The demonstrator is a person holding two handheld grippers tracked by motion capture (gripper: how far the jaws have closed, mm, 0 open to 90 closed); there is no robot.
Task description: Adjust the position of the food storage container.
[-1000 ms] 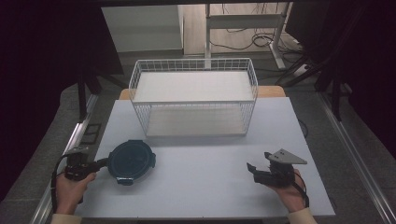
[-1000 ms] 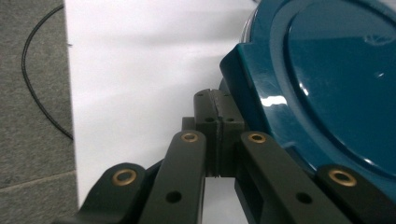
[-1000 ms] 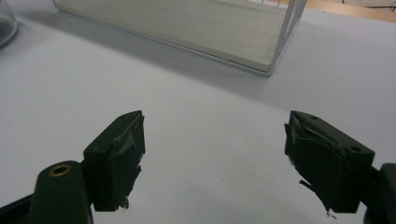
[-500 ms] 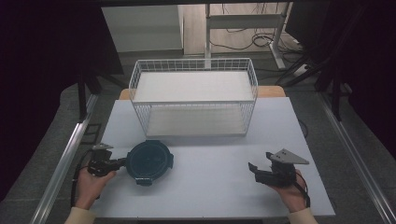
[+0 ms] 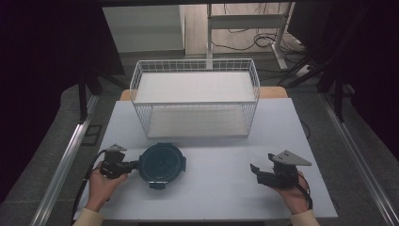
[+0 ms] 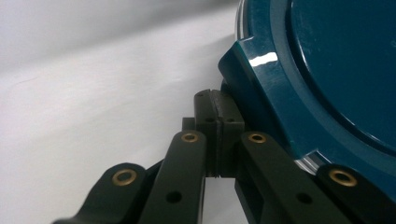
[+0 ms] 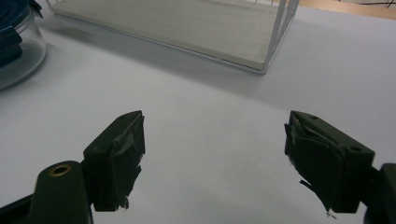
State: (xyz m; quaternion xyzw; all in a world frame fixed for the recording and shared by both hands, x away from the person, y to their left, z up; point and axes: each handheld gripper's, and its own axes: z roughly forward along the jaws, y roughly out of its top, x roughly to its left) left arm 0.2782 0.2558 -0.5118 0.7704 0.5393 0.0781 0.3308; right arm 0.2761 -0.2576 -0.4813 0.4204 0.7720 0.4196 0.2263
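A round glass container with a dark teal clip-on lid (image 5: 162,165) stands on the white table, front left. My left gripper (image 5: 134,165) lies at its left side. In the left gripper view that gripper (image 6: 217,107) has its pads pressed flat together, and the tips touch the lid's side latch (image 6: 243,65); I see nothing between the pads. My right gripper (image 5: 261,170) rests low at the front right, well apart from the container. Its jaws stand wide open over bare table (image 7: 215,158). The container's glass wall (image 7: 14,42) shows at the far left of the right gripper view.
A white wire basket (image 5: 195,106) with a pale board floor stands at the back middle of the table (image 5: 226,197); its near corner (image 7: 271,60) lies ahead of the right gripper. Dark floor, metal rails and cables surround the table.
My left gripper and the container have together moved rightward, toward the table's middle. The right gripper has stayed in place and open.
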